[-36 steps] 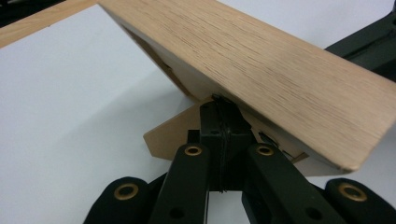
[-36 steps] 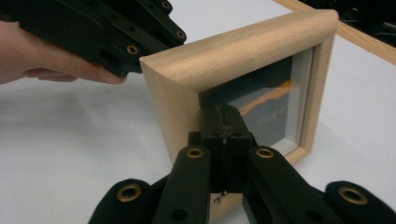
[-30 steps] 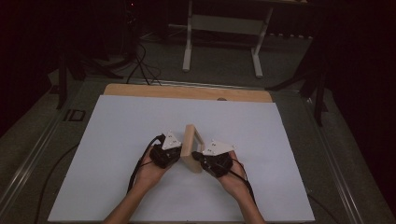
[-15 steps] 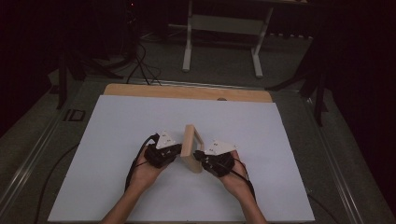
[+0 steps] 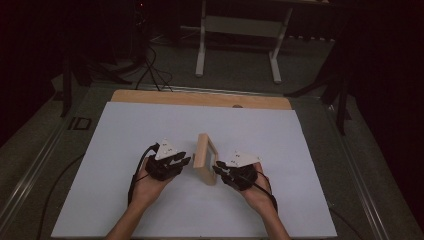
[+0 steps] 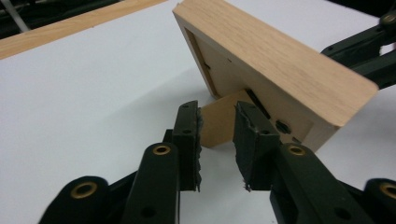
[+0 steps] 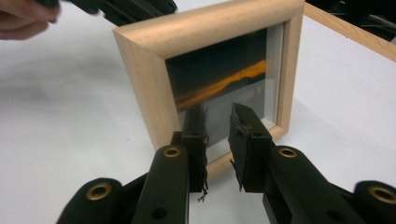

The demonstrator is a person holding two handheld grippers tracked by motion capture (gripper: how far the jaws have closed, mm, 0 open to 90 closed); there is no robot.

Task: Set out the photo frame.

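Observation:
A light wooden picture frame stands upright on the white table top, propped on its back leg. My left gripper is just left of it, at its back. Its jaws have just been opening, and in the left gripper view the leg shows in the gap at the left gripper's tips, unpressed. My right gripper faces the glass front. The right gripper's jaws have also just been opening and hold nothing.
A bare wooden strip runs along the table's far edge. Beyond it, a white metal stand and cables are on the dark floor. White surface stretches to both sides of the frame.
Both grippers' jaws have spread apart from shut. The left hand has drawn back a little to the left, away from the frame. The frame stays standing in place.

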